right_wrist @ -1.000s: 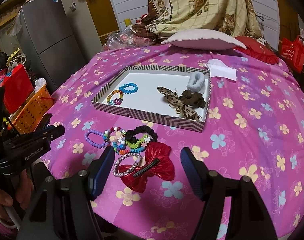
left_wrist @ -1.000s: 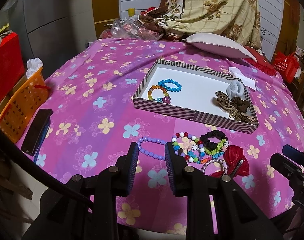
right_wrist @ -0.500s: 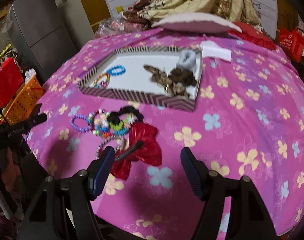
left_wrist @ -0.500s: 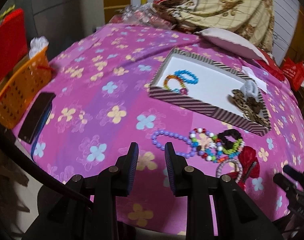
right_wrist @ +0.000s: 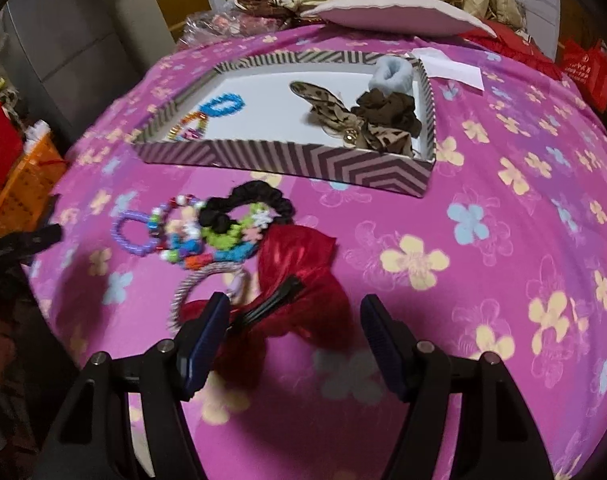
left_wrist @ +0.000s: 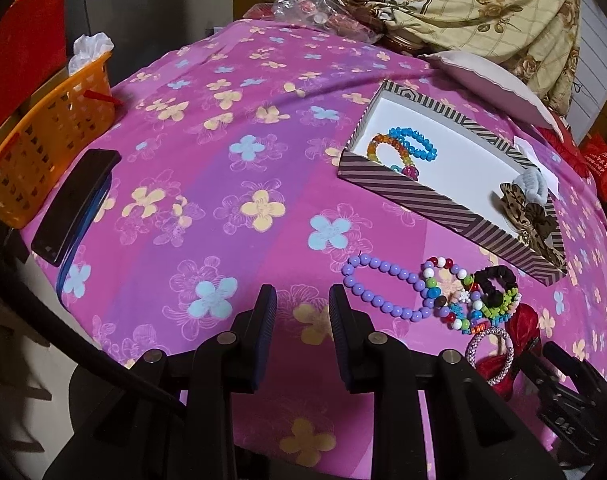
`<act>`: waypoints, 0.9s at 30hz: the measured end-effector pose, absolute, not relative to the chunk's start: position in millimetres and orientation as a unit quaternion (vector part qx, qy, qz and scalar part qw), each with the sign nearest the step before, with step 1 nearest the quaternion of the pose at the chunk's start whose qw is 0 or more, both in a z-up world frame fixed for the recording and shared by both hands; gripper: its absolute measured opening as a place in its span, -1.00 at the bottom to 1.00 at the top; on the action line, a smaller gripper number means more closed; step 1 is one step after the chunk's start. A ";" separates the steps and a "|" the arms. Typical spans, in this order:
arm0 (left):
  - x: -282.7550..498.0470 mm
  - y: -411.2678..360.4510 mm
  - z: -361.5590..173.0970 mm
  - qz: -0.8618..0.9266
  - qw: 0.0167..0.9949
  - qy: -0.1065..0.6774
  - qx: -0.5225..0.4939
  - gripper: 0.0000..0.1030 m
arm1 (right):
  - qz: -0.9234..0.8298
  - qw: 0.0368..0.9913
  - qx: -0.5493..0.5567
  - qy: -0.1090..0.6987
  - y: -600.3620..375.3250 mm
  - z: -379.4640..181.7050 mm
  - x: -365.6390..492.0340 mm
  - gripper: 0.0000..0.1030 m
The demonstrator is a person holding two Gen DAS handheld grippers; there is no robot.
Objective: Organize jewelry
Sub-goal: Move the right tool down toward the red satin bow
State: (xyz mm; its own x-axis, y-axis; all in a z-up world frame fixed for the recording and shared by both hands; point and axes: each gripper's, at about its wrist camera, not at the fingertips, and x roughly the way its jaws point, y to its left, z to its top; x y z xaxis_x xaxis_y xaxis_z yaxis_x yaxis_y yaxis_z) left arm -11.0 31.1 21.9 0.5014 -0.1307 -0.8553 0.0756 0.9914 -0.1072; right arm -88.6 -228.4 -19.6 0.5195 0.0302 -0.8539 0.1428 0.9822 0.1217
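Covering the table, pink flower-print cloth (left_wrist: pixel 223 168); striped cardboard tray (right_wrist: pixel 287 158) holding blue bead bracelet (right_wrist: pixel 224 105) and leopard-print bow (right_wrist: pixel 335 116); red satin bow clip (right_wrist: pixel 303 280) between wide, empty right tongs (right_wrist: pixel 295 338); purple bead bracelet (left_wrist: pixel 383 292) just beside narrow, empty left tongs (left_wrist: pixel 302 322).

Bracelets (left_wrist: pixel 431 304) before tray (left_wrist: pixel 443 208)

One striped tray (right_wrist: pixel 287 158) holds two bead bracelets (right_wrist: pixel 223 106), two brown hair bows (right_wrist: pixel 335 116) and one pale blue scrunchie (right_wrist: pixel 393 72). Near it lie one purple bead bracelet (left_wrist: pixel 383 288), one black scrunchie (right_wrist: pixel 247 204), one red bow (right_wrist: pixel 303 264) and one sparkly bangle (left_wrist: pixel 489 354).
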 end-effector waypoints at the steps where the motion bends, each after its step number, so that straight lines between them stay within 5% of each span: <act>1: -10.3 31.1 21.6 -0.059 0.866 0.496 -0.027 -0.39 | -0.032 0.867 0.078 0.491 -227.9 -21.1 -88.1 0.38; 7: -4.3 31.9 19.7 -0.055 0.864 0.499 -0.032 -0.39 | -0.092 0.873 -0.014 0.478 -248.5 -7.0 -91.9 0.36; 18: 0.8 23.8 16.6 -0.056 0.862 0.503 -0.033 -0.39 | -0.014 0.862 0.168 0.478 -263.2 -14.6 -97.2 0.36; 27: 1.9 33.4 15.7 -0.048 0.861 0.504 -0.037 -0.39 | -0.089 0.870 0.008 0.485 -249.9 -16.2 -86.9 0.36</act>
